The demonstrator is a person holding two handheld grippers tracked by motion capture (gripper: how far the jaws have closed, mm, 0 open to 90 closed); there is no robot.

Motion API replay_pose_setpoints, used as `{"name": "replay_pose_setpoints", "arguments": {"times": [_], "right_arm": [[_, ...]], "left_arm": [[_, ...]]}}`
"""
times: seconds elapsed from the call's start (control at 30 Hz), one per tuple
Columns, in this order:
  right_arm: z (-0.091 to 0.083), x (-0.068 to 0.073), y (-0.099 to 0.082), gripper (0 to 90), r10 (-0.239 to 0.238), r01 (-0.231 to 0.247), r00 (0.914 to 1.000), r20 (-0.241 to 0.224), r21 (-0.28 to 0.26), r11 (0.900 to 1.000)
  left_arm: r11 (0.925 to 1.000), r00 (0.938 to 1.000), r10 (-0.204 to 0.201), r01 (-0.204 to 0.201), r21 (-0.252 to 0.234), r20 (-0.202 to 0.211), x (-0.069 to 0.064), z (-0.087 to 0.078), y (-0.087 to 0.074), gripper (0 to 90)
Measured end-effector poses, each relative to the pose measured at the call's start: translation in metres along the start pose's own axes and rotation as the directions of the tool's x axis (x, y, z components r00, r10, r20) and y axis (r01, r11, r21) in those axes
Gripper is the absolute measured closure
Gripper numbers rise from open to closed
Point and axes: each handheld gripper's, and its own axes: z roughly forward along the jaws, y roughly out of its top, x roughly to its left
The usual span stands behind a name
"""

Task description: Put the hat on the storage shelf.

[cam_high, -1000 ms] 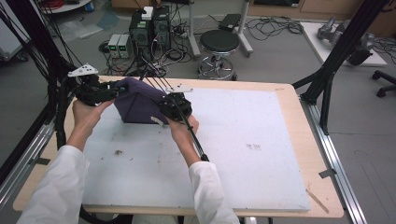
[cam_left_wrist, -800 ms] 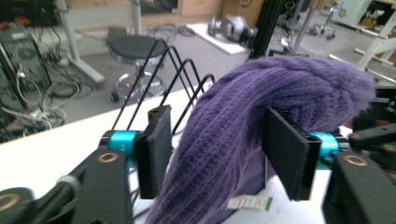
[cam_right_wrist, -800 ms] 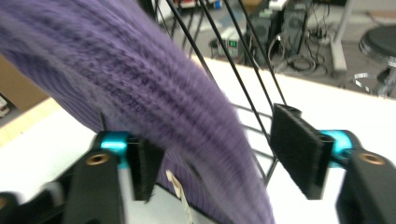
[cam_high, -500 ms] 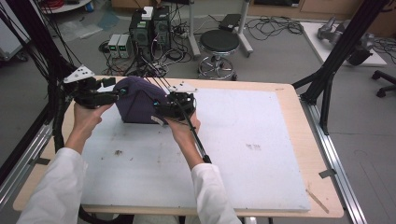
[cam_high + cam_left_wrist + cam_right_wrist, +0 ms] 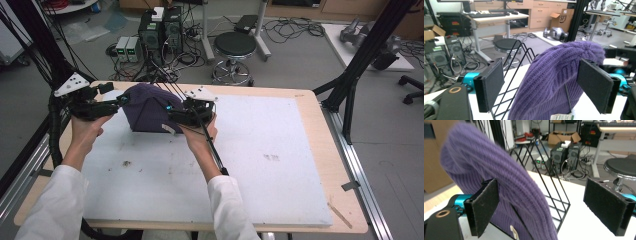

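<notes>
Seemingly near its end, the work has a purple ribbed knit hat draped over a black wire rack at the far left of the white-topped table. At its left, the left gripper has just been opening, jaws wide beside the hat, pressing nothing. At its right, the right gripper has likewise just been opening and holds nothing, so probably only drawing back remains.

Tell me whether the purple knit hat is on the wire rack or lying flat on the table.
On the rack: the purple knit hat is draped over the black wire rack, whose wires emerge beneath it.
</notes>
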Motion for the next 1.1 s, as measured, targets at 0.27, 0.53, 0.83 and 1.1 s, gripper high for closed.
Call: {"name": "replay_pose_setpoints", "arguments": {"times": [0.27, 0.53, 0.83, 1.1], "right_arm": [[-0.030, -0.009, 0.008, 12.5, 0.049, -0.049, 0.9987, -0.014, -0.073, 0.9961], [-0.062, -0.027, 0.005, 12.1, 0.018, -0.015, 0.9994, 0.029, -0.109, 0.9939], [-0.102, -0.055, 0.003, 12.0, 0.031, -0.017, 0.9950, 0.095, -0.139, 0.9901], [-0.141, -0.074, -0.002, 12.0, 0.034, -0.011, 0.9900, 0.137, -0.164, 0.9863]], "left_arm": [[0.9978, 0.9991, 0.027, -0.029, -0.061, -0.034, -0.008, -0.017, 0.002, 21.8], [0.9945, 0.9981, 0.049, -0.052, -0.090, -0.036, -0.021, -0.029, 0.001, 21.6], [0.9926, 0.9972, 0.069, -0.072, -0.098, -0.028, -0.029, -0.040, 0.003, 21.2], [0.9924, 0.9955, 0.092, -0.093, -0.080, -0.026, -0.036, -0.056, -0.001, 20.4]]}}
